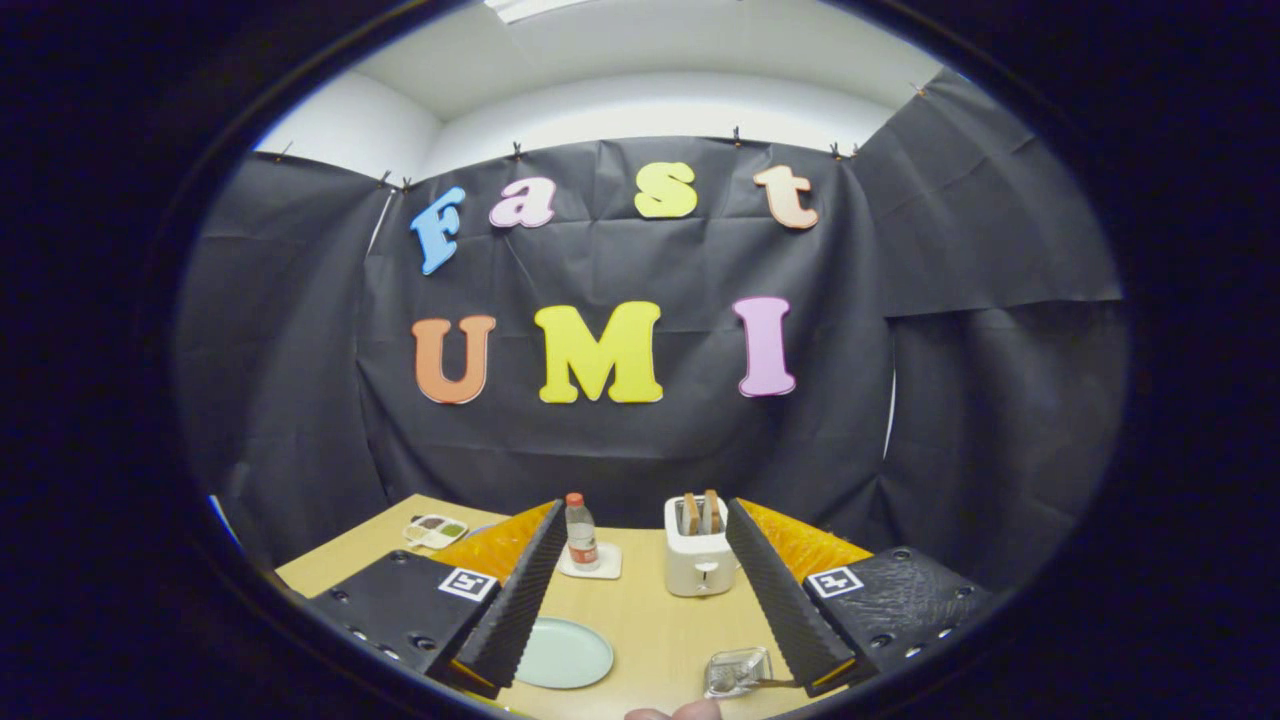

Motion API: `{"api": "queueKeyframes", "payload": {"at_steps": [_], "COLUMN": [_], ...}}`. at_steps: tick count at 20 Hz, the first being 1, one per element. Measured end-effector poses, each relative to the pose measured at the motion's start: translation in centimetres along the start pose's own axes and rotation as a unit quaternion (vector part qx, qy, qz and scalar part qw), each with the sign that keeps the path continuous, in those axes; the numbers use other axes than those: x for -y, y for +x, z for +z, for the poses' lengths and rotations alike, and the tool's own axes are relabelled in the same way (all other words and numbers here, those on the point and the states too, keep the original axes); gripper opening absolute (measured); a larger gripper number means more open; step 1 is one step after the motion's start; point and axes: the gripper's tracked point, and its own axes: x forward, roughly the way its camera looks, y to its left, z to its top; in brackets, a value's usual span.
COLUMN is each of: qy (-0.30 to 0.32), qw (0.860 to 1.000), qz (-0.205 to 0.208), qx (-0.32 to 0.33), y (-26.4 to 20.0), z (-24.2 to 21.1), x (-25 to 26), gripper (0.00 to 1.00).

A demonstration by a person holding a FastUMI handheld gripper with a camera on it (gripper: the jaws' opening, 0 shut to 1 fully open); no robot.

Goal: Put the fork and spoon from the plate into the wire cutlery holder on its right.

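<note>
Nearest, a fingertip (pixel 690 711) shows just below the holder (pixel 737 671), a small wire basket on the table (pixel 650 620). The gripper (pixel 650 675) hangs above the table with its fingers (pixel 520 600) spread wide and nothing between them but bare tabletop. A utensil handle (pixel 775 684) sticks out of the holder toward the right finger, lying roughly flat; whether it is the fork or the spoon I cannot tell. Left of the holder, close to the left finger, sits the plate (pixel 563 652), and it looks bare, so the task seems nearly or fully done. Beyond the holder stands a toaster (pixel 699 560); left of that, a bottle (pixel 581 533) on a coaster (pixel 590 563), then a tray (pixel 435 530).
</note>
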Motion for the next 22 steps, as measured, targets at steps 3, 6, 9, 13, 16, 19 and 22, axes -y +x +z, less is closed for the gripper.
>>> {"api": "queueKeyframes", "payload": {"at_steps": [3,6,9,13,16,19,22], "qy": [-0.005,-0.006,-0.004,0.005,0.01,0.008,0.006], "qw": [1.0,1.0,1.0,1.0,1.0,1.0,1.0], "qz": [0.006,0.011,0.012,0.01,0.006,0.002,-0.003], "qx": [0.003,0.005,0.004,-0.005,-0.006,-0.005,-0.001], "y": [0.2,0.3,0.4,0.3,0.0,-0.3,-0.9], "z": [0.2,0.4,0.2,-0.2,-0.1,-0.1,0.0], "x": [-1.3,-2.2,-3.0,-3.1,-2.9,-2.6,-2.3], "gripper": [0.96,0.96,0.96,0.96,0.96,0.96,0.96]}}
